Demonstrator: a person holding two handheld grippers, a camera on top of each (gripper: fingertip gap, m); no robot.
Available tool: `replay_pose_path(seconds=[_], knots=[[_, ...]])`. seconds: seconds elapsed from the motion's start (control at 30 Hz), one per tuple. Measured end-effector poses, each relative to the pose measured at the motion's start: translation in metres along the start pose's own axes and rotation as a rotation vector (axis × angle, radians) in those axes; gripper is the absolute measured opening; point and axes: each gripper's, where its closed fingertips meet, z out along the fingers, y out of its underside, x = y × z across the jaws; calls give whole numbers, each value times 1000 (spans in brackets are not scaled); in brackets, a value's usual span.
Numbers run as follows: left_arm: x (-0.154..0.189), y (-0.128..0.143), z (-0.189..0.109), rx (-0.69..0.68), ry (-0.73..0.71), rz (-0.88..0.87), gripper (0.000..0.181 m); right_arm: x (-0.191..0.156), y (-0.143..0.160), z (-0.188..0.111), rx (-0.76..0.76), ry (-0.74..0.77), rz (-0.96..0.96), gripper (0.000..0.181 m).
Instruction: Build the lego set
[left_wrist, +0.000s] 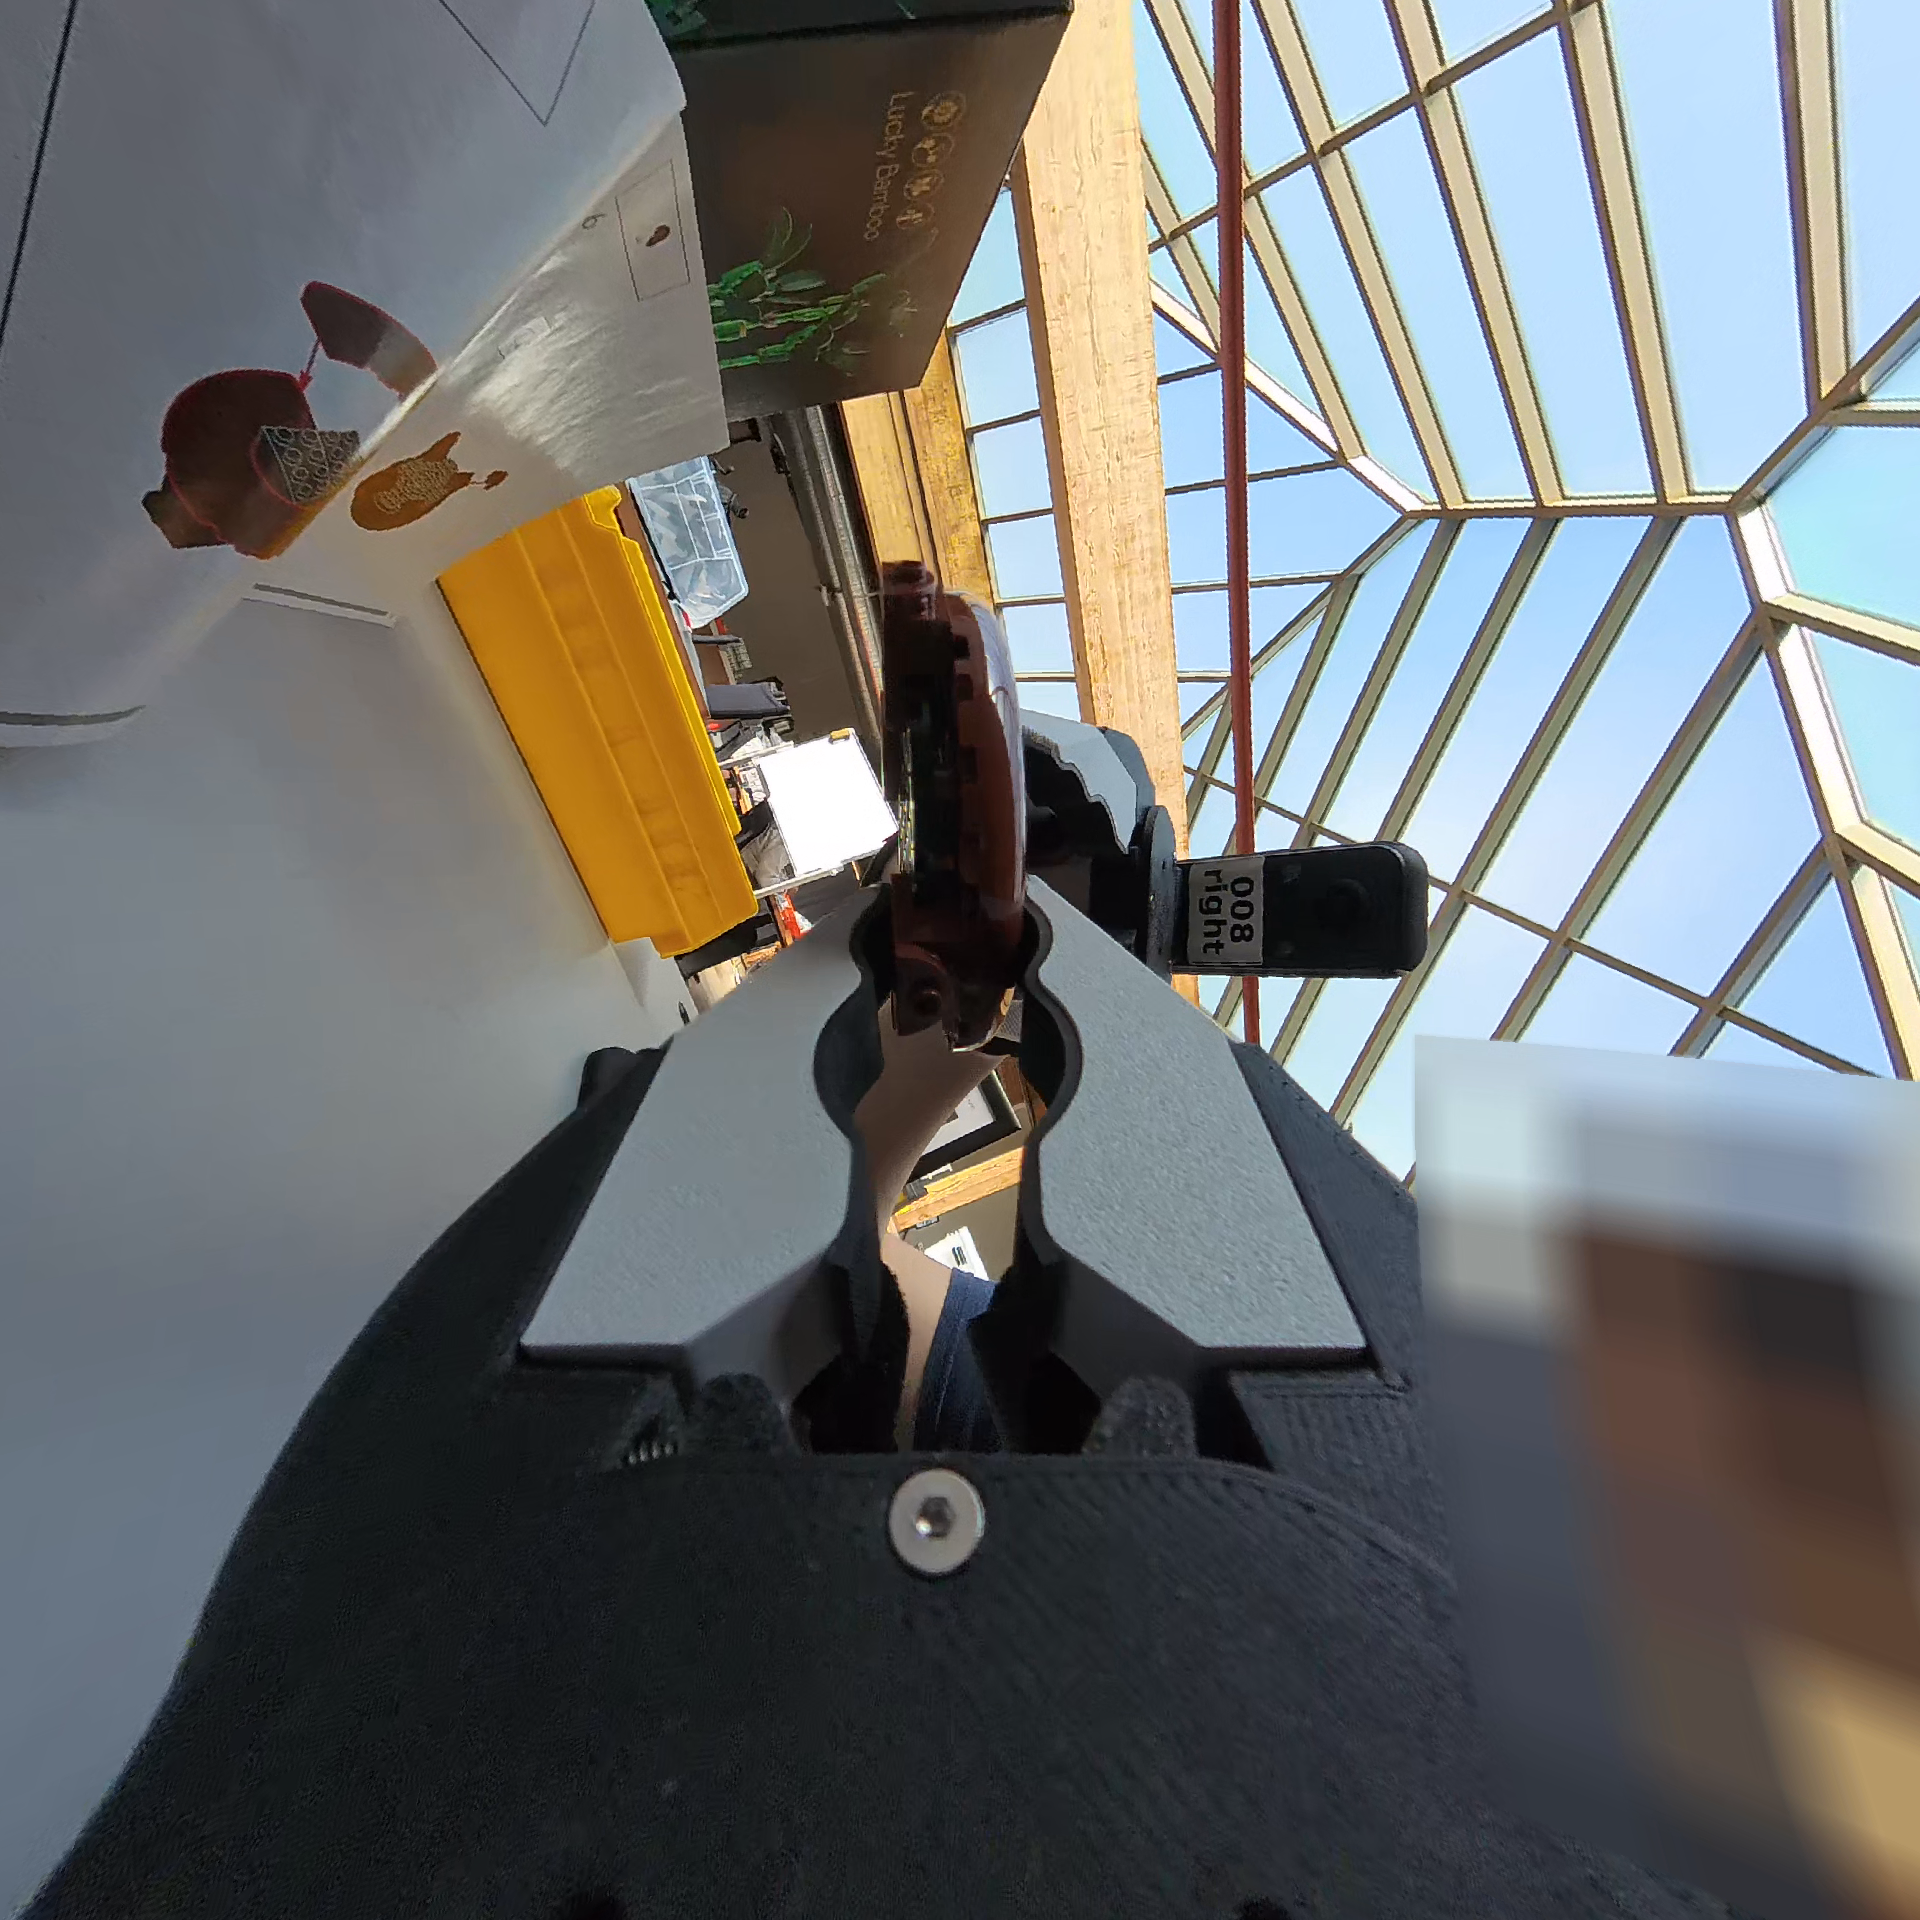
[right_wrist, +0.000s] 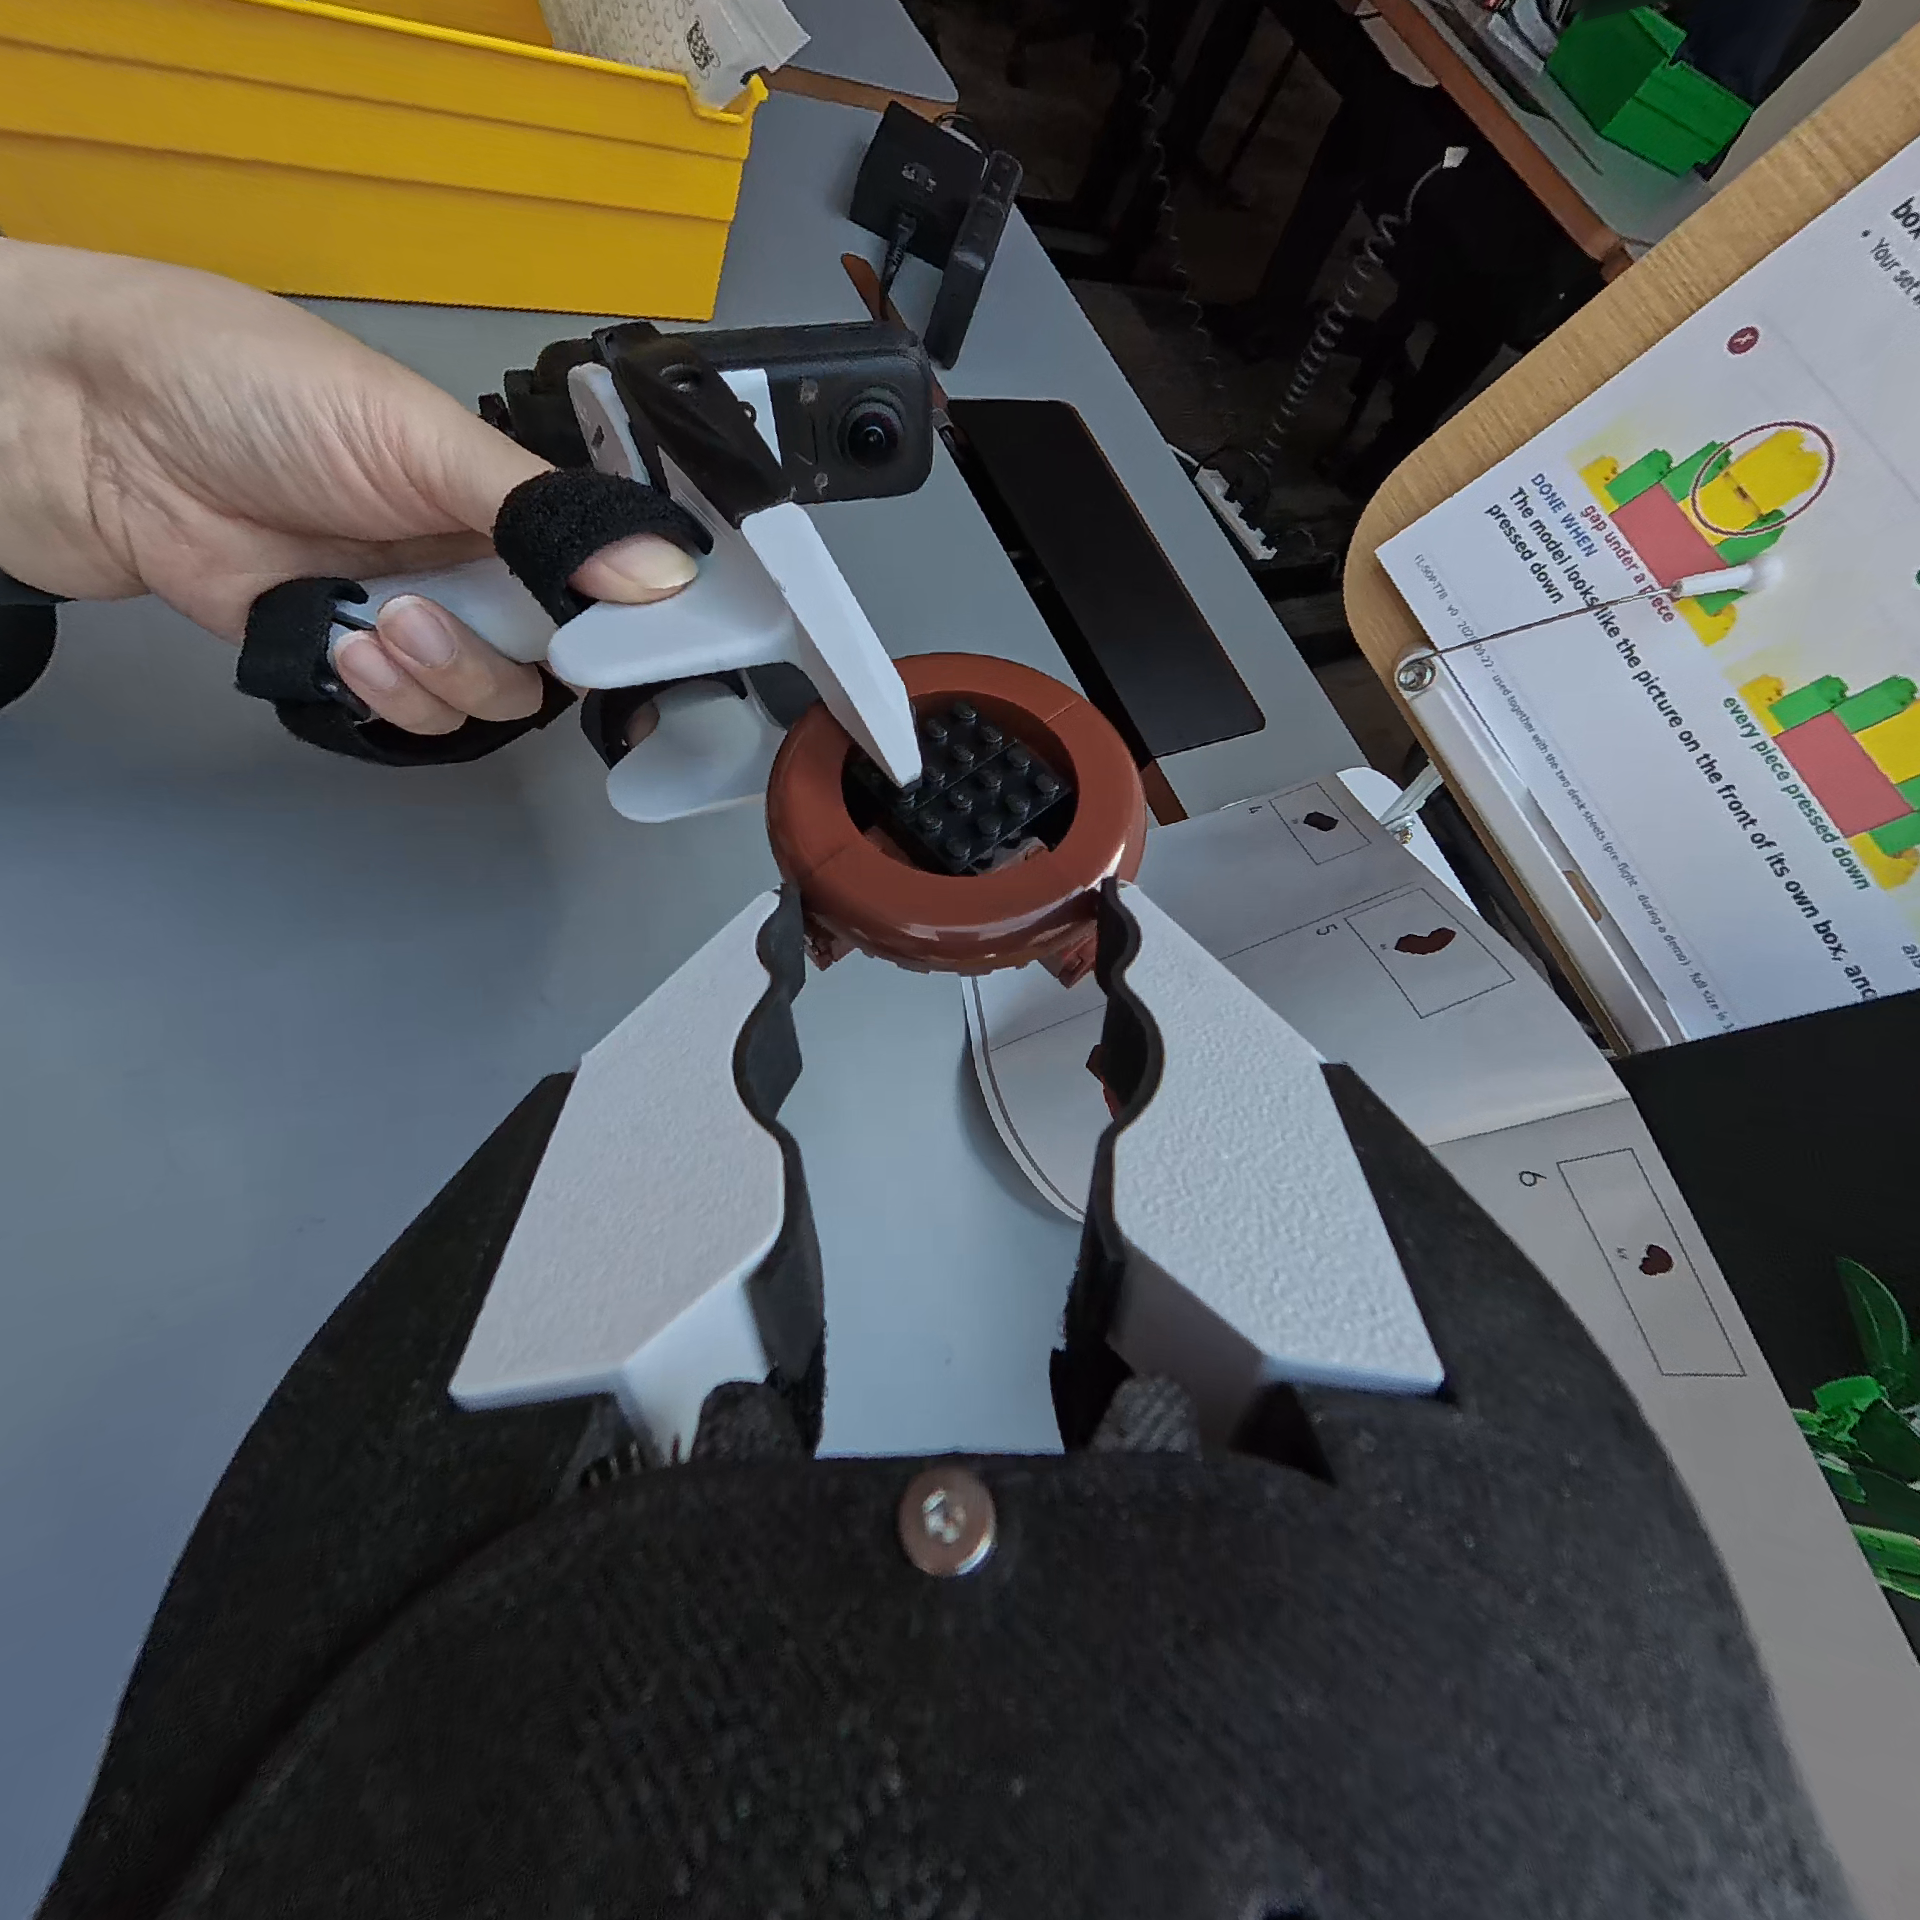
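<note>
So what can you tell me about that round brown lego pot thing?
The round reddish-brown lego pot is a glossy plastic ring made of curved pieces, with seams showing. Inside sit black studded plates. It is off the grey table, gripped at its near rim between the right gripper. One white finger of the left gripper reaches down inside it and the other stays outside, pinching the wall. In the left wrist view it shows edge-on, with small brown bits at its base.

Brown lego ring pot (right_wrist: 956, 821), round, glossy, w/ black studded plates (right_wrist: 971, 774) inside; held off gray table, opening twd right wrist cam; edge-on in left cam (left_wrist: 951, 800)
</note>
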Motion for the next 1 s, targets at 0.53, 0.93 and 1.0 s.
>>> replay_pose_path(seconds=[0.53, 0.93, 1.0], knots=[[4, -1, 1, 15, -2, 26, 19, 1, -2, -1, -5, 39, -70, 56], [9, 3, 3, -2, 69, -39, 19, -2, -8, -7, 23, 42, -122, 56], [10, 3, 4, 1, 89, -54, 19, -1, -8, -8, 17, 42, -98, 56]])
